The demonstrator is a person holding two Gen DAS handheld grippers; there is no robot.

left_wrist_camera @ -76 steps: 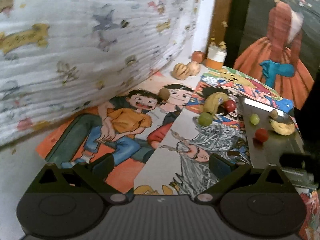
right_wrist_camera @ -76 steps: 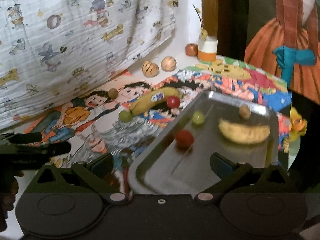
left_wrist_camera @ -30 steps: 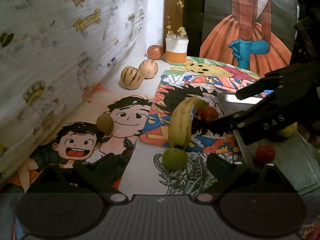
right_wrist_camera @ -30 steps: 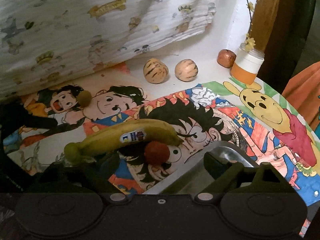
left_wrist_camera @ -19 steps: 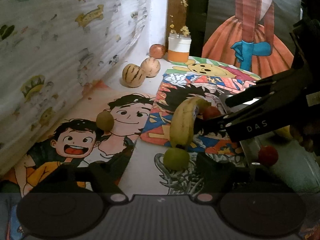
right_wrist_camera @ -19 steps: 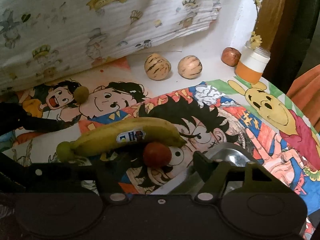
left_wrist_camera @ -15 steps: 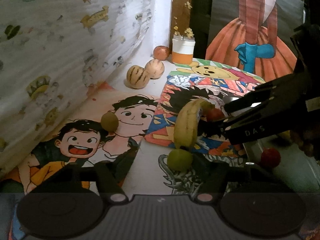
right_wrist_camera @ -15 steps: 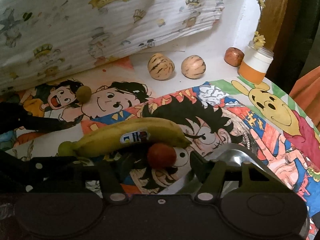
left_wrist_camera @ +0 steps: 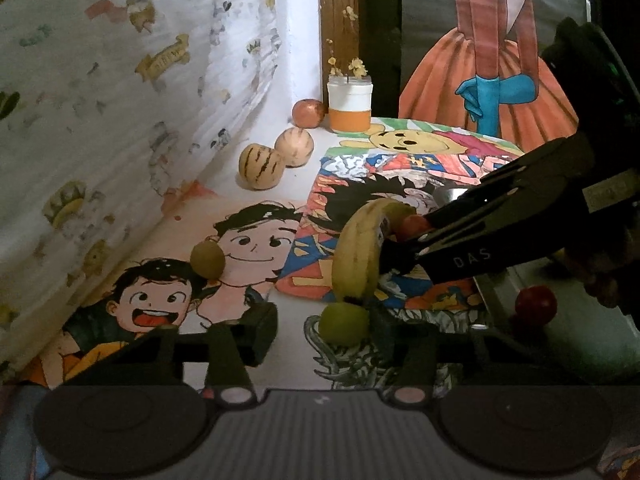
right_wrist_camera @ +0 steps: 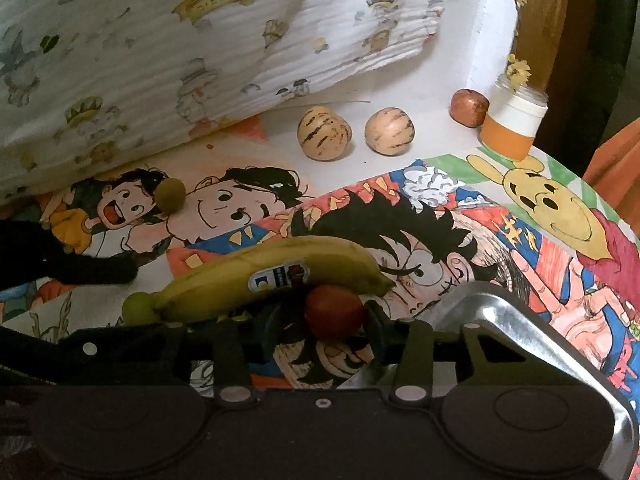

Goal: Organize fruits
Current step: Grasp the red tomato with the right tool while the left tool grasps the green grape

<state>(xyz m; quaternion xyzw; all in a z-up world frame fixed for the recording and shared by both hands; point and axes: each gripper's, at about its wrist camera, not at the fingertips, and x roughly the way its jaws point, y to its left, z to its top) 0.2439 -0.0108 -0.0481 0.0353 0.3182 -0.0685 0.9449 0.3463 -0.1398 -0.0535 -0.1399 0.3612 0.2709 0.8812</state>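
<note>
Both tools have just been closing, the right tool (right_wrist_camera: 320,326) with its jaws narrowed around the red fruit (right_wrist_camera: 335,312) beside the tray (right_wrist_camera: 520,332), the left tool (left_wrist_camera: 326,330) around the green fruit (left_wrist_camera: 345,324) under the banana (left_wrist_camera: 358,258), presumably to tray them.

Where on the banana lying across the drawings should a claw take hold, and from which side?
Probably mid-body, just stem-side of the sticker, from above, straddling its narrow width. The banana lies flat; a red fruit crowds its tip end and a green fruit sits at its stem end, so the middle is freest.
</note>
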